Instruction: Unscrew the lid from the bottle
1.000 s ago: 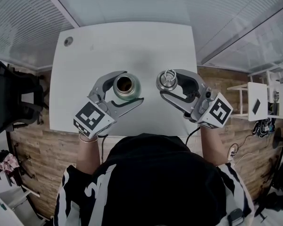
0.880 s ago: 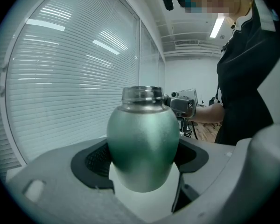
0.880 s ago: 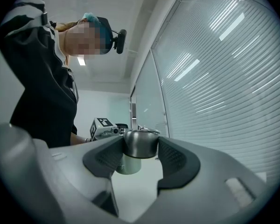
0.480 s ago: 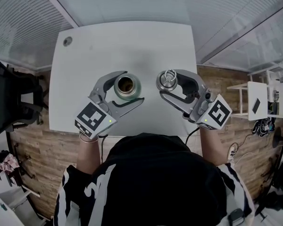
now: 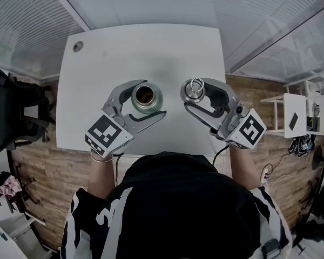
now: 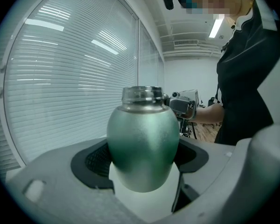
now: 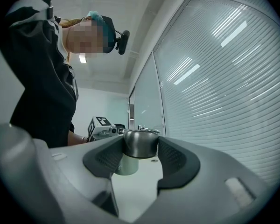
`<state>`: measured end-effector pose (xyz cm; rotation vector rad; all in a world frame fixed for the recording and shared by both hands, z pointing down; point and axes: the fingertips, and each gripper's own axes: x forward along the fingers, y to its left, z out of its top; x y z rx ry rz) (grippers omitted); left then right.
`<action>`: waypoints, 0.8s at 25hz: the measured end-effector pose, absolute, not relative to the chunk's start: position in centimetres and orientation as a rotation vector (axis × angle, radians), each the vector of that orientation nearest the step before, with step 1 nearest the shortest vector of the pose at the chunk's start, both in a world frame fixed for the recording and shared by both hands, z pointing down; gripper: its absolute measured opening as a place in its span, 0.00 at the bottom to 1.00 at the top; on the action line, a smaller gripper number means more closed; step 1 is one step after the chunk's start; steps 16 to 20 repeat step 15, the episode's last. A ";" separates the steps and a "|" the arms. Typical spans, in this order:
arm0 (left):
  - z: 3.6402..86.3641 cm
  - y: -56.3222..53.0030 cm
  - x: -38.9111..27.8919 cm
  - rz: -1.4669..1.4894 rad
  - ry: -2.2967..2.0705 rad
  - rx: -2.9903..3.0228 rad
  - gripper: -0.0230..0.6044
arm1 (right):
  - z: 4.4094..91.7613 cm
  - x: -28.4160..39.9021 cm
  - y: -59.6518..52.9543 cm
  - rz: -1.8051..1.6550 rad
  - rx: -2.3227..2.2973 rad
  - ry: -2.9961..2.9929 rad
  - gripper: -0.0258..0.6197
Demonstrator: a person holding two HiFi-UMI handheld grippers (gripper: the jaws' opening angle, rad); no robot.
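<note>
Next to nothing has changed since a second ago: the left gripper stays clamped around the green bottle, which stands open-mouthed on the white table. The right gripper still pinches the steel lid between its pads, off the bottle and just beside it.
</note>
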<state>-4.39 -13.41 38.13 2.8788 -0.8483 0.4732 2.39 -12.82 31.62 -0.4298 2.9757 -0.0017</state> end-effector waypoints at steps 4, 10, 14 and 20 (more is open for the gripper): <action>38.2 -13.3 -4.3 0.488 -0.853 2.879 0.65 | 31.1 2.1 -12.7 -0.034 -0.428 2.960 0.40; 38.1 -13.4 -4.3 0.486 -0.856 2.883 0.65 | 31.4 2.1 -12.8 -0.006 -0.420 2.963 0.40; 38.2 -13.3 -4.4 0.497 -0.859 2.883 0.65 | 31.9 2.3 -12.8 0.036 -0.420 2.974 0.40; 38.2 -13.3 -4.5 0.499 -0.859 2.882 0.65 | 32.0 2.3 -12.8 0.050 -0.420 2.977 0.40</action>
